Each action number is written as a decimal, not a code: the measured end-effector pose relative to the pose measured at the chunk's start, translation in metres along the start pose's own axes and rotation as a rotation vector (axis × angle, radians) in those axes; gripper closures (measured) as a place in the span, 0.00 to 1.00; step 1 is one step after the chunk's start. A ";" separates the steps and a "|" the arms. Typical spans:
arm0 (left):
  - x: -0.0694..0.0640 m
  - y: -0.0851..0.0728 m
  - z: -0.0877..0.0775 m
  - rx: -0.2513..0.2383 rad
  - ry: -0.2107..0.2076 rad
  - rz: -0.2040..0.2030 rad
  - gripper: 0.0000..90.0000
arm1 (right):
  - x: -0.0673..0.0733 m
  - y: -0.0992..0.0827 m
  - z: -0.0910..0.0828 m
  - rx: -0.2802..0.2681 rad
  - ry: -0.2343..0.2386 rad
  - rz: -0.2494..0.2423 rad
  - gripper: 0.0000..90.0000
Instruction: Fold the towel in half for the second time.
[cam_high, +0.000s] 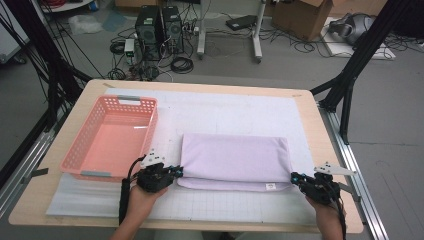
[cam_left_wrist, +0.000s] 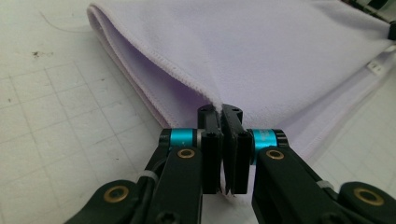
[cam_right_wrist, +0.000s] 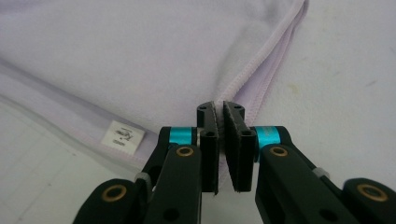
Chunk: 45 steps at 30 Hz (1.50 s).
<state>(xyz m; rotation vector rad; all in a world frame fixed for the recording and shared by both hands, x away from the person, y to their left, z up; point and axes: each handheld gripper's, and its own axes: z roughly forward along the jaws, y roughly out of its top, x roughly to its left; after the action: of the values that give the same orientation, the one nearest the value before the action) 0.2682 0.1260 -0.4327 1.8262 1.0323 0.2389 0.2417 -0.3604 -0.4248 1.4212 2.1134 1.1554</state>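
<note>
Both tools clamped on the towel's (cam_high: 235, 160) near corners: left tool (cam_left_wrist: 223, 112) pinching the top-layer hem, right tool (cam_right_wrist: 220, 108) pinching the hem at the other end. Looks like a fold/lift step. Imo raise both ends evenly, keep the edge taut, don't let the lower layer drag. Towel: lilac, folded flat, small white label (cam_right_wrist: 122, 136) on near edge, mid-worktop (cam_high: 210, 87), just right of pink basket (cam_high: 75, 150).

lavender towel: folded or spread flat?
Folded. The towel lies as a rectangle with stacked layers showing at its near edge, pinched at the near corners by the left gripper and right gripper.
</note>
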 end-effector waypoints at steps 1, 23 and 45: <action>-0.001 0.000 -0.002 -0.003 -0.003 0.001 0.96 | 0.001 0.001 -0.003 -0.006 0.004 0.002 0.94; -0.005 -0.011 -0.012 -0.050 0.002 0.019 0.63 | 0.015 -0.007 -0.018 -0.065 -0.068 -0.060 0.73; -0.011 -0.007 -0.009 -0.112 -0.046 0.077 0.39 | -0.002 -0.011 -0.027 -0.126 -0.071 -0.022 0.39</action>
<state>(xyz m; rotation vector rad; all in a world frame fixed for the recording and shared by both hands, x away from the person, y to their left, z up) 0.2527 0.1253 -0.4307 1.7638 0.9005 0.2942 0.2183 -0.3757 -0.4175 1.3581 1.9669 1.1896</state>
